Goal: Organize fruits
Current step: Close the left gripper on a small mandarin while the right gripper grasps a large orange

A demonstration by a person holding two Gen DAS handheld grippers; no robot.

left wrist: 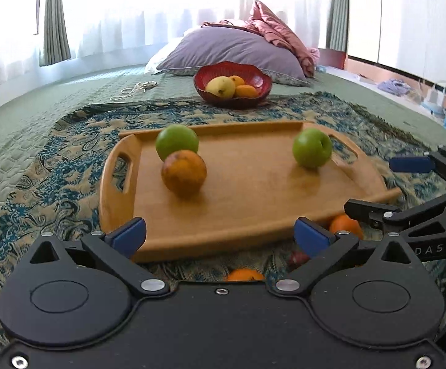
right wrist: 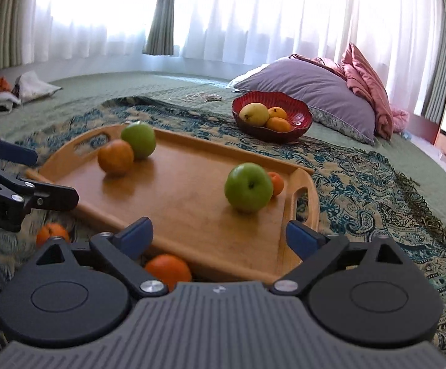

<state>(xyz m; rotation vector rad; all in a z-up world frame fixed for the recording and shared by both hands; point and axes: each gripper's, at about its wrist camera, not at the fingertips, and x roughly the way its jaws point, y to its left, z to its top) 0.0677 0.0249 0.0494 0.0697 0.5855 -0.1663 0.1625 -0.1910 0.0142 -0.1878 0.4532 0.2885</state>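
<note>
While both grippers hang over the near edge of the tray, the widest thing in sight is the green bedspread (left wrist: 78,92), with a patterned throw (right wrist: 361,178) laid across it. On the throw sits a wooden tray (left wrist: 253,184) with cut-out handles at both ends. Behind it, against a purple pillow (left wrist: 232,49) and a pink blanket (right wrist: 367,86), stands a red bowl (right wrist: 299,117) holding a yellow fruit (right wrist: 255,113) and two small oranges (right wrist: 279,123).

On the tray, a green apple (left wrist: 176,141) rests at the far left corner, touching a blemished orange (left wrist: 184,173) just in front of it. A second apple (right wrist: 247,187) stands near the right handle; the right wrist view shows a small tangerine (right wrist: 276,183) tucked just behind it.

Off the tray, on the throw by its near edge, lie loose oranges: one (right wrist: 169,269) right under the right gripper's left finger, another (right wrist: 52,232) further left.

The left gripper (left wrist: 219,236) has its blue pads spread wide, nothing between them but the tray's near rim below. The right gripper (right wrist: 219,235) is likewise spread wide and grips nothing. Each gripper shows at the edge of the other's view.
</note>
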